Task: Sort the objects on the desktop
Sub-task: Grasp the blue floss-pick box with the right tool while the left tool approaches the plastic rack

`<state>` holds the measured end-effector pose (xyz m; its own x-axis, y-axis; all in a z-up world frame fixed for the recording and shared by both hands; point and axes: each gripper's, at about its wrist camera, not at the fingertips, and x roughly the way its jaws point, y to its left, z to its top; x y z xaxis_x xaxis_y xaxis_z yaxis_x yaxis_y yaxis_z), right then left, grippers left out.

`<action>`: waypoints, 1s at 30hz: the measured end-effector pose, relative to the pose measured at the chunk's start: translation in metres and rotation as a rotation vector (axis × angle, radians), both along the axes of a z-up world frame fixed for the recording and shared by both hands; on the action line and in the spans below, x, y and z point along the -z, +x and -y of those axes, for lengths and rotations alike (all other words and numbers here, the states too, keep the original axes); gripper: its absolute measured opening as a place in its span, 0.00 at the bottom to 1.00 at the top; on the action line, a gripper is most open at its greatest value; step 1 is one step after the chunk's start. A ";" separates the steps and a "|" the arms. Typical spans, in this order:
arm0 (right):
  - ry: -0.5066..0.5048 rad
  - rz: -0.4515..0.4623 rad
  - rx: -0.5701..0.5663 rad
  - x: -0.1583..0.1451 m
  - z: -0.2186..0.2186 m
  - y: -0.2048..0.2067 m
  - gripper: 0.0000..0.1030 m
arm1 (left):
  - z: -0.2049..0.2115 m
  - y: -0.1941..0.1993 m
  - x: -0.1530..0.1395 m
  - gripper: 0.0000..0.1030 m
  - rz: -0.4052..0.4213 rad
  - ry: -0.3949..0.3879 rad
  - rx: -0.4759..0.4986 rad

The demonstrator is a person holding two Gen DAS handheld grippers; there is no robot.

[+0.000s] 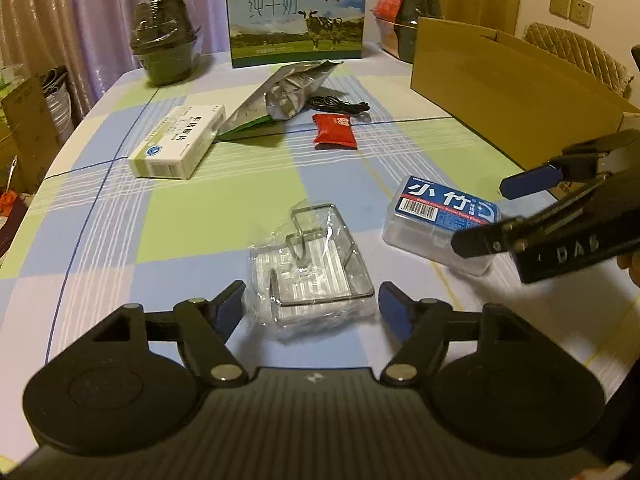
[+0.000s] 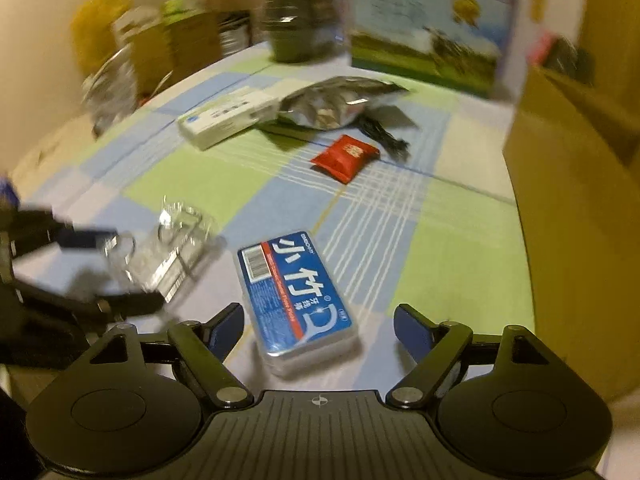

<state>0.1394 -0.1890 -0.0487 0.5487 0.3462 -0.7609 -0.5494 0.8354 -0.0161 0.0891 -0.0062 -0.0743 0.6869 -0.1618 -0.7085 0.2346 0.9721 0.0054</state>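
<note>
Two tools wide open (nothing held): left tool (image 1: 311,304) astride wrapped rack (image 1: 310,268), right tool (image 2: 319,322) astride floss box (image 2: 296,300)

Checked tablecloth (image 1: 224,220), floss box (image 1: 440,220), med box (image 1: 178,142), red sachet (image 1: 334,130)

Milk carton (image 1: 297,16), cow print, upright at far table edge. Dark stacked pots (image 1: 164,40) in plastic wrap to its left. Purple curtain (image 1: 80,8) behind. Wall sockets (image 1: 571,8) far right, quilted chair back (image 1: 576,56) below them. Checked tablecloth (image 1: 160,220), blue-green.
</note>
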 end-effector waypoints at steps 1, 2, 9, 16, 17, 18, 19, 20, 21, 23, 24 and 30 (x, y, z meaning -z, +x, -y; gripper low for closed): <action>-0.003 0.005 -0.026 0.002 -0.001 -0.001 0.77 | 0.000 0.000 0.000 0.66 0.004 0.003 -0.004; 0.001 0.007 -0.043 0.005 -0.001 -0.002 0.77 | 0.001 0.000 -0.001 0.66 0.008 0.004 -0.006; -0.013 -0.004 -0.077 0.017 -0.012 0.007 0.61 | 0.005 0.007 0.001 0.65 0.015 0.012 -0.002; 0.039 -0.066 0.063 0.013 0.001 0.016 0.54 | 0.003 0.008 0.002 0.65 0.017 0.041 -0.014; 0.049 -0.074 0.074 0.012 0.003 0.017 0.54 | 0.004 0.006 0.002 0.69 0.027 0.058 -0.025; 0.055 -0.079 0.083 0.011 0.004 0.017 0.54 | 0.006 0.003 0.001 0.75 0.038 0.078 -0.035; 0.056 -0.081 0.088 0.011 0.004 0.016 0.54 | 0.008 -0.001 0.000 0.79 0.051 0.097 -0.047; 0.057 -0.081 0.090 0.010 0.005 0.015 0.54 | 0.011 -0.005 0.000 0.80 0.064 0.114 -0.061; 0.059 -0.083 0.094 0.009 0.005 0.015 0.54 | 0.013 -0.007 0.001 0.80 0.071 0.122 -0.067; 0.073 -0.092 0.105 0.008 0.006 0.016 0.54 | 0.019 -0.011 0.002 0.80 0.079 0.123 -0.068; 0.079 -0.095 0.110 0.008 0.007 0.016 0.54 | 0.022 -0.012 0.003 0.80 0.084 0.132 -0.068; 0.089 -0.107 0.113 0.010 0.008 0.017 0.54 | 0.030 -0.002 0.013 0.69 0.114 0.196 -0.093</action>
<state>0.1561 -0.1971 -0.0591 0.5055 0.3553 -0.7863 -0.4465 0.8875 0.1139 0.0872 -0.0366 -0.0874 0.7696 0.0385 -0.6373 0.1316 0.9672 0.2174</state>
